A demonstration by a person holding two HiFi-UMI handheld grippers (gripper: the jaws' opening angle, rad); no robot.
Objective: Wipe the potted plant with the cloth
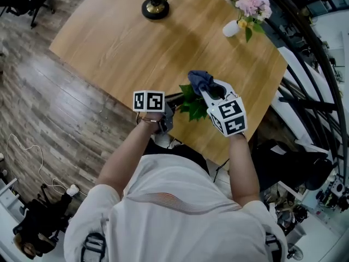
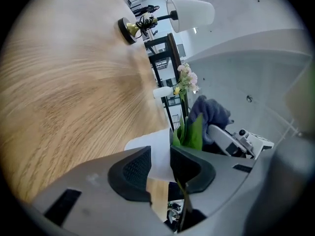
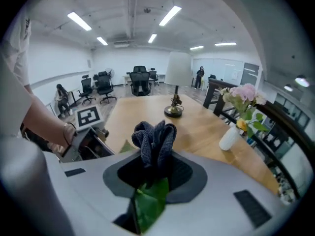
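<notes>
Right gripper (image 3: 155, 170) pinches dark blue cloth (image 3: 153, 137) and green leaf (image 3: 150, 204) together. Left gripper (image 2: 160, 173) clamps the white pot (image 2: 155, 146) near the wooden tabletop (image 1: 136, 42) edge.

The plant (image 1: 192, 105), green leaves in a white pot, stands at the bench (image 1: 136, 42) edge. The bunched dark-blue cloth (image 1: 200, 81), clamped in the right tool (image 3: 155, 170), touches its leaves.

One potted plant (image 1: 192, 106), one cloth (image 1: 200, 81), one lamp (image 1: 156, 5), one vase (image 1: 231, 28).

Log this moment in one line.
left tool: holds white pot | right tool: grips blue cloth against leaf | stage: wiping
</notes>
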